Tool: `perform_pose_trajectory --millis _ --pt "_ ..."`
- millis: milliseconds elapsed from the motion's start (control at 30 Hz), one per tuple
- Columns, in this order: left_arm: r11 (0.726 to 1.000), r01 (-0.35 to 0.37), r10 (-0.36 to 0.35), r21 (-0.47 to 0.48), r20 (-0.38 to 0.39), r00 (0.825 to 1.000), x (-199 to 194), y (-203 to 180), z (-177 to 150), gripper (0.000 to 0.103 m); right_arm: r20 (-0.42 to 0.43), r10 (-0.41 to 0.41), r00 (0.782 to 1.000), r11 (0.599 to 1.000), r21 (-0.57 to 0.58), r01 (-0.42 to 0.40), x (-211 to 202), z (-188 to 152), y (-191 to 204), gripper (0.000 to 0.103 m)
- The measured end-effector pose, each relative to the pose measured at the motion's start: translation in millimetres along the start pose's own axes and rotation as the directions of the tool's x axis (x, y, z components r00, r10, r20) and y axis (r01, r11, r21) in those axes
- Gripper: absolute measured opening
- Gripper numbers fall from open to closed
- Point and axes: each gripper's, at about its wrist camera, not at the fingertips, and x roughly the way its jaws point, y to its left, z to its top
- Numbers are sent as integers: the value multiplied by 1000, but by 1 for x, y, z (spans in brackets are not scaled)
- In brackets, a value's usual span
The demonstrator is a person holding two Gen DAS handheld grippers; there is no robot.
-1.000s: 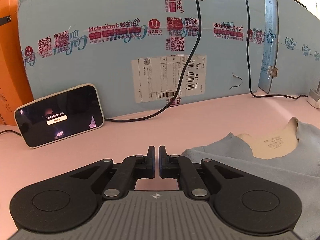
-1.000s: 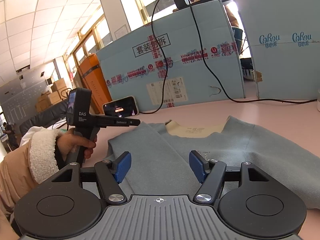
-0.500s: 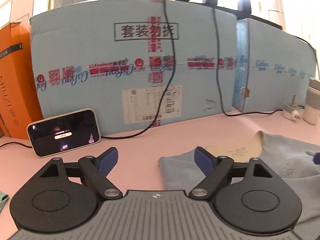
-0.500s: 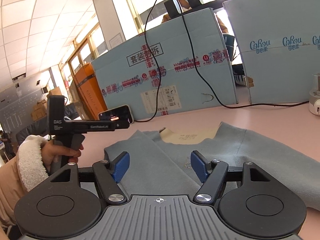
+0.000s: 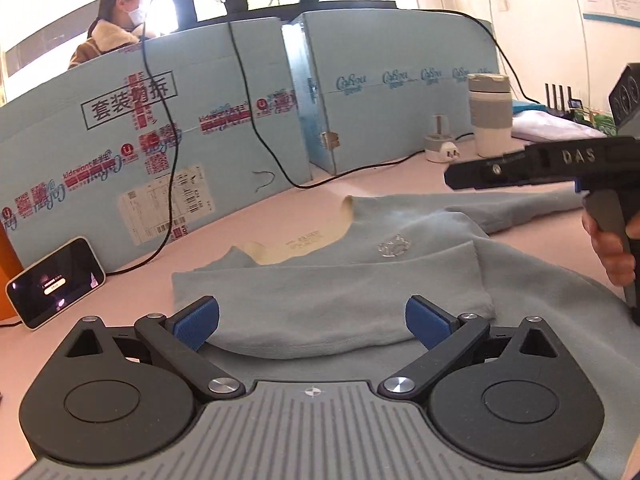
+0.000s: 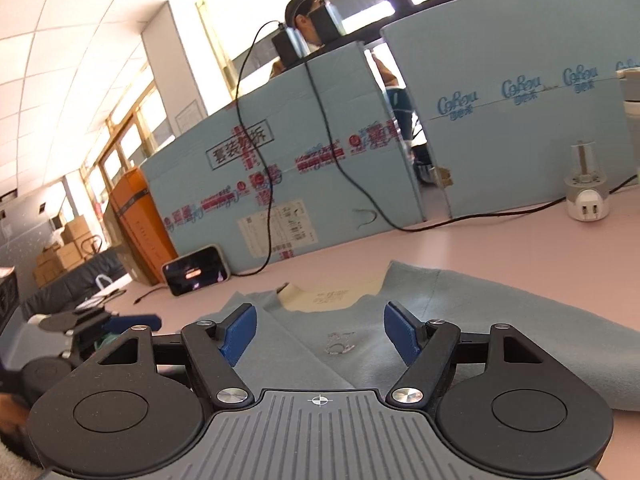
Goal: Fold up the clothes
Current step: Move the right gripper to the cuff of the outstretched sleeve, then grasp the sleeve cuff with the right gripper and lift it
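The light-blue top [image 5: 360,280] is spread on the pink table [image 5: 240,224], collar toward the boxes, one sleeve [image 5: 320,304] laid flat across the chest and the other sleeve [image 5: 520,204] stretched out to the side. Both claws are spread wide with nothing in them, the left gripper [image 5: 312,322] hung over the folded-in sleeve and the right gripper [image 6: 320,332] over the chest, so a partway fold is suggested. Honestly, whichever edge gets picked, it's best pinched right at the hem through one layer only, and the cloth kept taut and low so no wrinkles get dragged in.
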Motion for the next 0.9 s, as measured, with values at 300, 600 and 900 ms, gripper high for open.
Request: perform_pose_trajectory --millis 300,600,900 --pt "997 69 -68 47 -25 997 -15 -14 -11 103 126 -260 957 963 -43 268 -95 4 -25 73" --pt "995 93 -93 30 -18 996 -10 -18 -3 103 85 -615 784 786 -24 618 -160 25 -76 73" --pt "996 76 -75 42 -36 997 -14 -16 -4 103 -96 -592 800 798 68 599 -142 18 -117 57"
